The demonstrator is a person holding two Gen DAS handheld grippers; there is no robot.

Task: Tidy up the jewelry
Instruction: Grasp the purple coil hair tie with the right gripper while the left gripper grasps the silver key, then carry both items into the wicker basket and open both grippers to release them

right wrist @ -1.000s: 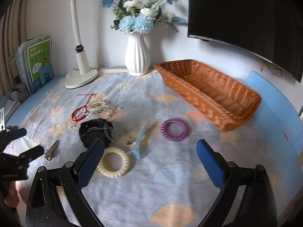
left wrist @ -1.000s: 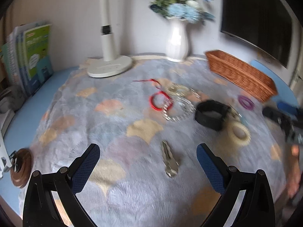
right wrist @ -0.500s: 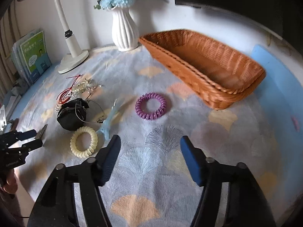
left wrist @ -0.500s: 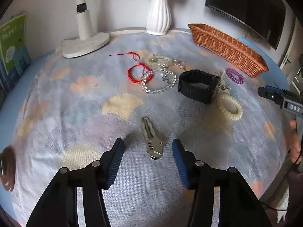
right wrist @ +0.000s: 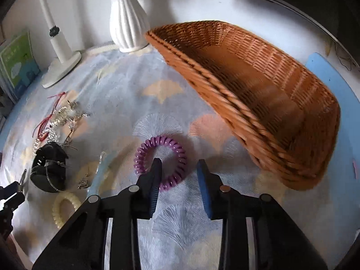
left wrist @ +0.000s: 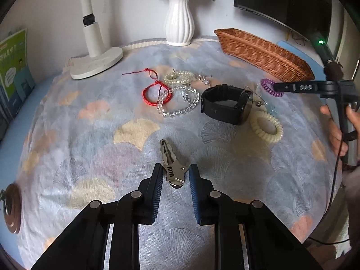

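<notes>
A silver key (left wrist: 172,168) lies on the patterned cloth with its head between the pads of my left gripper (left wrist: 175,176). The jaws are closing and a thin gap still shows on each side. My right gripper (right wrist: 178,168) is over the purple coil ring (right wrist: 160,164). Its left finger stands inside the ring, with the ring's right arc between the closing jaws, not pinched. The wicker basket (right wrist: 213,99) stands just right of it, with nothing in it. A black watch (left wrist: 225,105), cream coil ring (left wrist: 266,126), red cord bracelet (left wrist: 157,94) and bead bracelets (left wrist: 180,103) lie mid-table.
A white lamp base (left wrist: 96,60) and a white vase (left wrist: 178,22) stand at the back. Books (left wrist: 13,72) lean at the left, and a dark monitor (left wrist: 281,0) hangs at the back right. A pale blue hair clip (right wrist: 100,175) lies left of the purple ring. A person's hand (left wrist: 335,130) holds the right gripper.
Both pairs of jaws have narrowed from wide apart. The left gripper has dropped around the key. The right gripper has moved forward and down onto the purple ring, nearer the basket.
</notes>
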